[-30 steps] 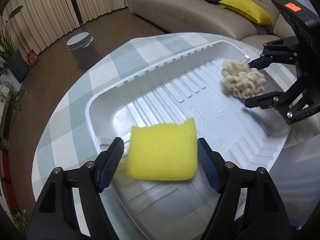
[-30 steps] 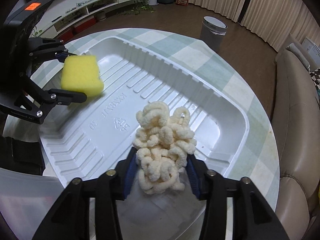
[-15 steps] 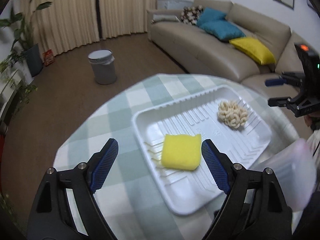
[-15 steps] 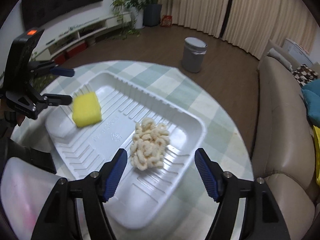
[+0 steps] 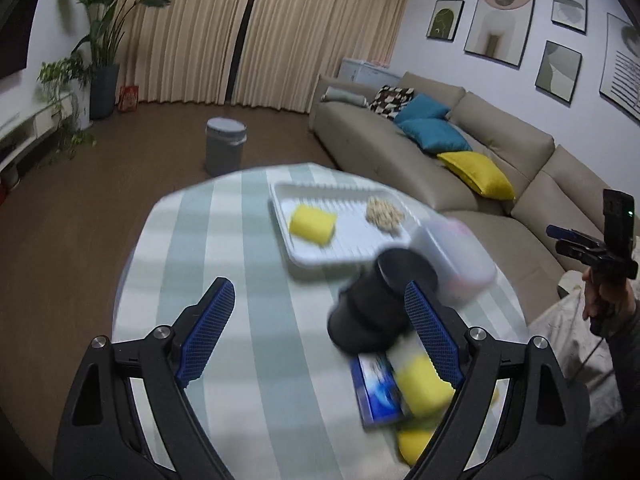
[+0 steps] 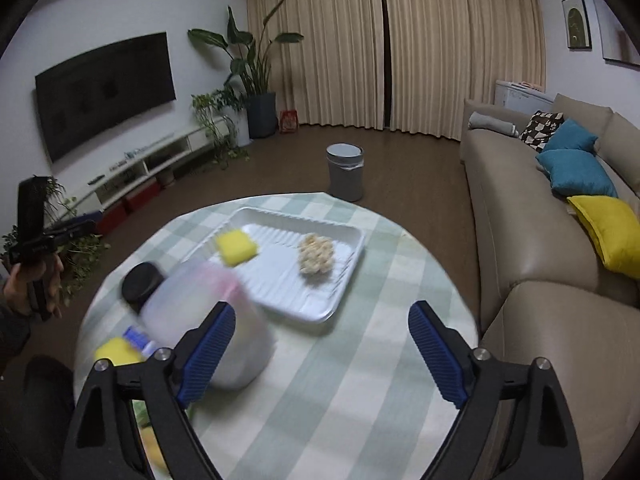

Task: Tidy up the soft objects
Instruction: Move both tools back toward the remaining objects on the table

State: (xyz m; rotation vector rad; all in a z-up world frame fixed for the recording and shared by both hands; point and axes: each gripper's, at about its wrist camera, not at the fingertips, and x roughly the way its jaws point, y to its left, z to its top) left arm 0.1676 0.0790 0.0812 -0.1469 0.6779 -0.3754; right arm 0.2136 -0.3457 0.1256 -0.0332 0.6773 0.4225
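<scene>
1. Left gripper (image 5: pixel 320 336): spread wide, nothing between the pads.
2. Right gripper (image 6: pixel 320 356): jaws just opened further, wide and empty too.
3. Yellow sponge (image 6: pixel 236 247) and cream noodle scrubber (image 6: pixel 316 253) lying apart in the white tray (image 6: pixel 320 312) on the checked table (image 6: pixel 360 400).

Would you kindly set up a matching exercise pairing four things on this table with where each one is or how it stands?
Things:
1. yellow sponge
2. cream noodle-like scrubber
3. black cylinder
4. right gripper

Places or states:
A. open, holding nothing
B. in the white tray, on its right side in the right wrist view
C. on the table, outside the tray
D. in the tray, on its left side in the same view

Pairs: 1-D, 2-B, 3-C, 4-A
</scene>
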